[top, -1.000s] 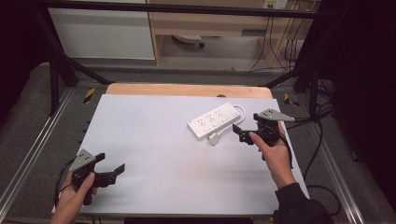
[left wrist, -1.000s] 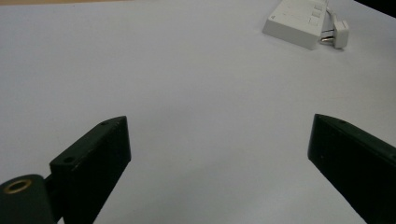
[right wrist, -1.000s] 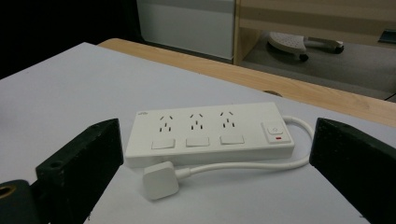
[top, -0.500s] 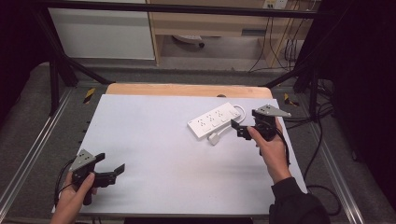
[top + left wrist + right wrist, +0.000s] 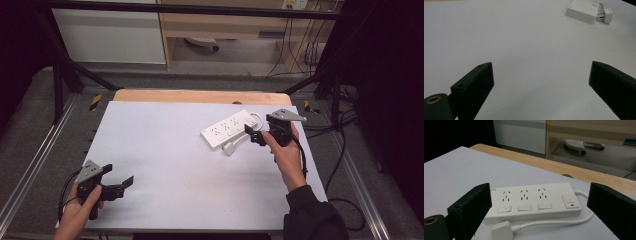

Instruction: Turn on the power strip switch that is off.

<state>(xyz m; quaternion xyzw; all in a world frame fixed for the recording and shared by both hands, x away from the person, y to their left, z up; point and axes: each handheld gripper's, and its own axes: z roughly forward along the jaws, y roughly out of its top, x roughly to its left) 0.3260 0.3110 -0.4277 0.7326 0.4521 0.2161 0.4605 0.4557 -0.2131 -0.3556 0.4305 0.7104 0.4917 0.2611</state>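
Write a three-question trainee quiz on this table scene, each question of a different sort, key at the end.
1. True or false: the right claw grips the power strip.
2. Which lies nearest the right claw? A) the plug B) the left claw C) the wooden table edge
3. Fill in: the power strip has ___ outlets in the right gripper view.

Key: 1 false, its jaws stand open. 2 A. 3 three.

Power strip lies on table, right of frame centre; plug just below it, cable at its right end.
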